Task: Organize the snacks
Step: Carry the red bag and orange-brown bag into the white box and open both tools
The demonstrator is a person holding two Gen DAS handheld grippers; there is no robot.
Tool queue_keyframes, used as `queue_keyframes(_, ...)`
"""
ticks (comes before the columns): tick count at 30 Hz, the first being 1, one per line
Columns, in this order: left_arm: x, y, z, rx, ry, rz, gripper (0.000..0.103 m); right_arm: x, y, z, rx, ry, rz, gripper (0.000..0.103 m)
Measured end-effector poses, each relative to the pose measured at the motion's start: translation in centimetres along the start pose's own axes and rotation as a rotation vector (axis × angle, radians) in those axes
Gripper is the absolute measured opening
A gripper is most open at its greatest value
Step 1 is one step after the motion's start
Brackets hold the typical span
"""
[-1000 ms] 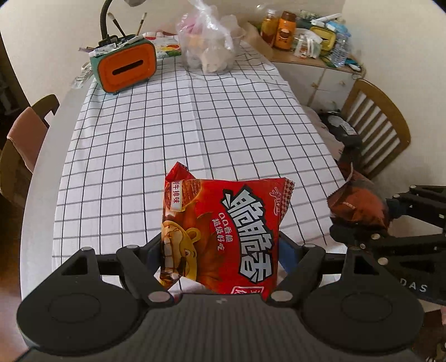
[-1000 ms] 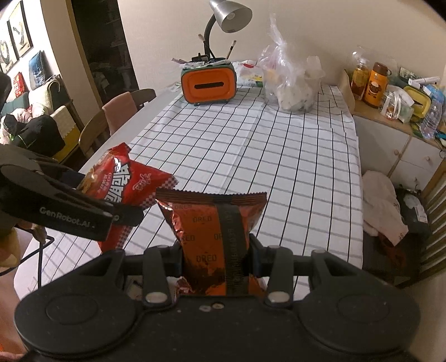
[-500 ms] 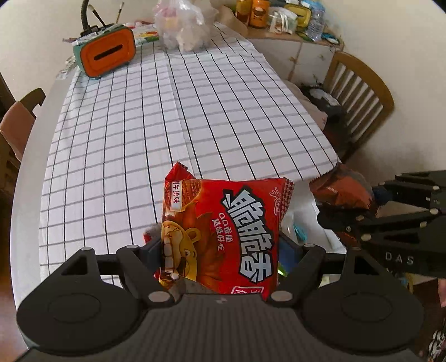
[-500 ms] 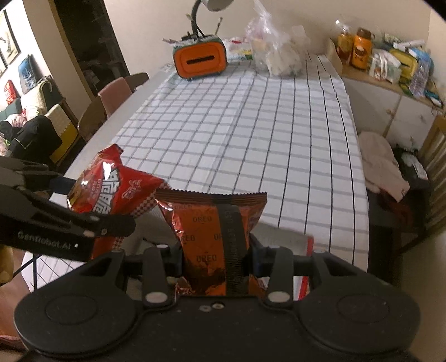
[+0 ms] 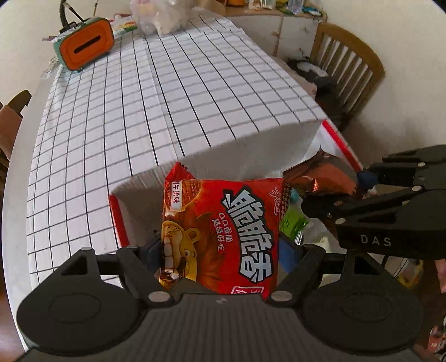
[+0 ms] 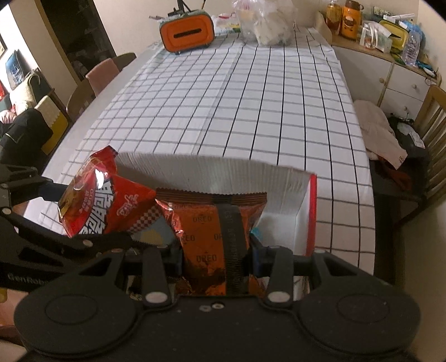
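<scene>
My left gripper (image 5: 220, 250) is shut on a red snack bag with Chinese lettering (image 5: 223, 231), held upright over an open white bag with red edges (image 5: 251, 139). That red bag also shows at the left of the right wrist view (image 6: 111, 206). My right gripper (image 6: 216, 253) is shut on an orange-brown Oreo packet (image 6: 211, 236), held upright over the same white bag (image 6: 223, 172). The Oreo packet shows at the right of the left wrist view (image 5: 320, 178), in the right gripper (image 5: 359, 181). Other snacks lie inside the white bag (image 5: 292, 222).
The white bag stands at the near edge of a table with a checked cloth (image 6: 251, 97). An orange tissue box (image 6: 186, 33) and a clear plastic bag (image 6: 264, 25) sit at the far end. Chairs (image 5: 345, 61) flank the table; a cluttered sideboard (image 6: 384, 33) stands at the right.
Both grippers have pulled back from the table and lowered, each with its snack. The open white bag has come into view below them.
</scene>
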State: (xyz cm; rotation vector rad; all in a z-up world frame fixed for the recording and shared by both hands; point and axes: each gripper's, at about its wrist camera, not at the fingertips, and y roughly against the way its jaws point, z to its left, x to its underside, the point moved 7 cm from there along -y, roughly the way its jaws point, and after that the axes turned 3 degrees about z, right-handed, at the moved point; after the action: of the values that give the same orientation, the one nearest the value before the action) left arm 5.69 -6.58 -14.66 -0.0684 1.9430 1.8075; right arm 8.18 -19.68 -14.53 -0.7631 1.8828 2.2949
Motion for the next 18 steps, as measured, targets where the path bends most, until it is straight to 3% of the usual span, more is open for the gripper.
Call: queue_keyframes(18, 2.0, -4.4, -0.2, -0.053, -0.016, 0.128, 0.081, 2.0, -3.7, -0.4, 0.025, -0.037, 0.061, 0.041)
